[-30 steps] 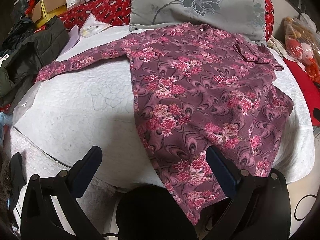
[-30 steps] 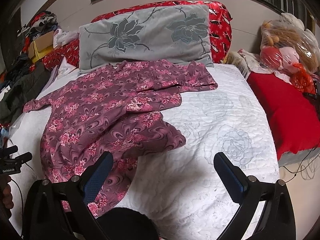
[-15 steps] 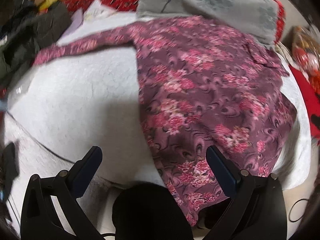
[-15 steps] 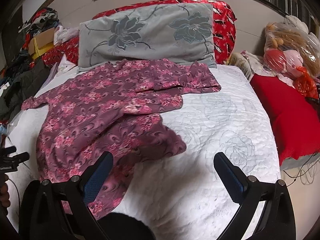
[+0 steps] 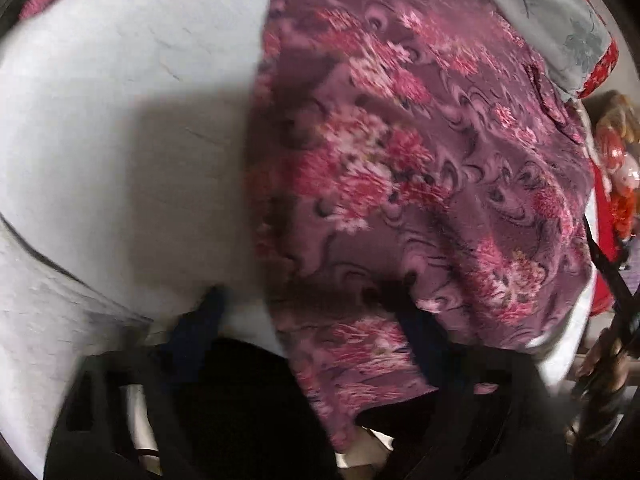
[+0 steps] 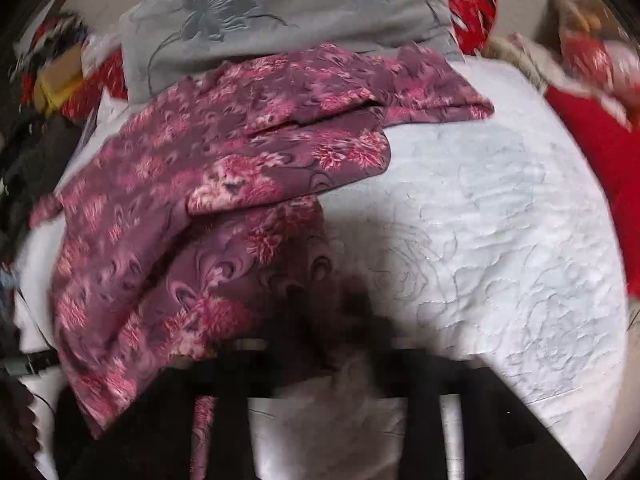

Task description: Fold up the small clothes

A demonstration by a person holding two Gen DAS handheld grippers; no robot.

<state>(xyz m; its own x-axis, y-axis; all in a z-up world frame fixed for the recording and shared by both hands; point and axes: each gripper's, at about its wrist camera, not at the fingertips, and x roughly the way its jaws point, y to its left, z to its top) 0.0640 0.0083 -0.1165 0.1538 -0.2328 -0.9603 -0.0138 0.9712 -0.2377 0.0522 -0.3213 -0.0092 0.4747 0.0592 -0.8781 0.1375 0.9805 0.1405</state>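
The purple pink-flowered fleece top [image 5: 400, 160] lay spread on the white quilted bed [image 6: 500, 220], one sleeve tucked, most folding undone. My left hand-held gripper [image 5: 316, 312], fingers parted, straddled its hem at 6 o'clock; my right hand-held gripper [image 6: 336, 320] met its hem corner, its grip too blurred to tell.

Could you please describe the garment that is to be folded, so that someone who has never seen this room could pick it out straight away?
Find the bed with the white quilted cover. At its head leans a grey pillow with a flower pattern, and the shirt lies spread just below it, one edge hanging over the near side. It is the only purple cloth with pink flowers; the neighbouring fabrics are grey, white or red.
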